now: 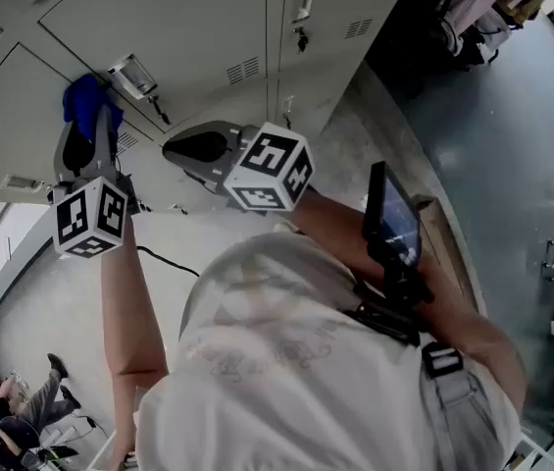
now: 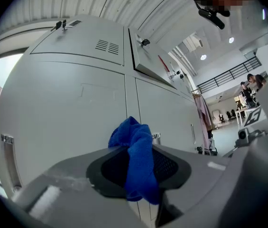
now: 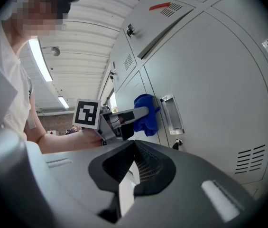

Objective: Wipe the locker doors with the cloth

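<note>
We see left gripper (image 2: 136, 167) clamped on blue cloth (image 2: 138, 158). Wad sticks out past jaw tips toward locker door (image 2: 62, 103), straight ahead. Cloth long axis runs along jaws, free end aimed at door panel beside handle (image 3: 171, 114); contact we cannot confirm. Right gripper (image 3: 133, 167) jaws together, empty, near left gripper. We judge left 1 does wiping.

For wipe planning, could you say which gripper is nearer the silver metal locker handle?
Left: the left gripper holds a blue cloth beside the handle; the right gripper is farther back.
</note>
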Action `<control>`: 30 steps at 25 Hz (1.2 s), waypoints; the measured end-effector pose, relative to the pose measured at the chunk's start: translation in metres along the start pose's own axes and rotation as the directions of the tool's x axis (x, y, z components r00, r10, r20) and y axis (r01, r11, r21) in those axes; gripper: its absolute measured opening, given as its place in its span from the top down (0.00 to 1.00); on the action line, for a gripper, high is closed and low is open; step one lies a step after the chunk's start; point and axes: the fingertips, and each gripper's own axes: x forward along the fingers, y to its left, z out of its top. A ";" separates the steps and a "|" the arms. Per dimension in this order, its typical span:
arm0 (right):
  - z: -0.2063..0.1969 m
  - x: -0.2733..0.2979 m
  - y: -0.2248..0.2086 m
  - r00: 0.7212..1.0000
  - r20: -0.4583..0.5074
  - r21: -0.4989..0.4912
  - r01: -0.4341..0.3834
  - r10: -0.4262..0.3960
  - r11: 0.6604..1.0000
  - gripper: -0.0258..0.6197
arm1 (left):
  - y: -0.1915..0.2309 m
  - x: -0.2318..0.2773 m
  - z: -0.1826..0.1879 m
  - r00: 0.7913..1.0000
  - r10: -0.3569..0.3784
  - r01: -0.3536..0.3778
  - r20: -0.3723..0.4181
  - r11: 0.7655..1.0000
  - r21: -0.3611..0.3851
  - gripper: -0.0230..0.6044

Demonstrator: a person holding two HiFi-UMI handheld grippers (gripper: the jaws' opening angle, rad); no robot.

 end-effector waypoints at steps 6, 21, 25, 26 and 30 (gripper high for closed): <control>-0.007 -0.008 -0.006 1.000 -0.002 0.015 0.016 -0.016 1.000 0.95 | -0.008 -0.003 -0.017 1.000 -0.006 0.006 0.002 1.000 0.023 0.75; -0.008 -0.009 -0.015 1.000 0.015 0.061 -0.001 0.000 0.998 0.95 | -0.001 -0.011 -0.038 0.998 0.028 -0.026 -0.055 0.999 0.036 0.75; -0.007 -0.003 -0.011 1.000 0.015 0.062 -0.003 0.002 0.998 0.95 | 0.007 -0.013 -0.037 0.998 0.036 -0.033 -0.044 0.998 0.051 0.75; -0.009 0.000 -0.009 1.000 0.010 0.064 -0.006 0.005 0.998 0.95 | 0.012 -0.016 -0.036 0.998 0.042 -0.040 -0.036 0.998 0.056 0.75; -0.013 0.012 -0.002 1.000 -0.006 0.069 -0.024 0.024 0.997 0.95 | 0.034 -0.030 -0.035 0.996 0.084 -0.083 -0.025 0.996 0.039 0.75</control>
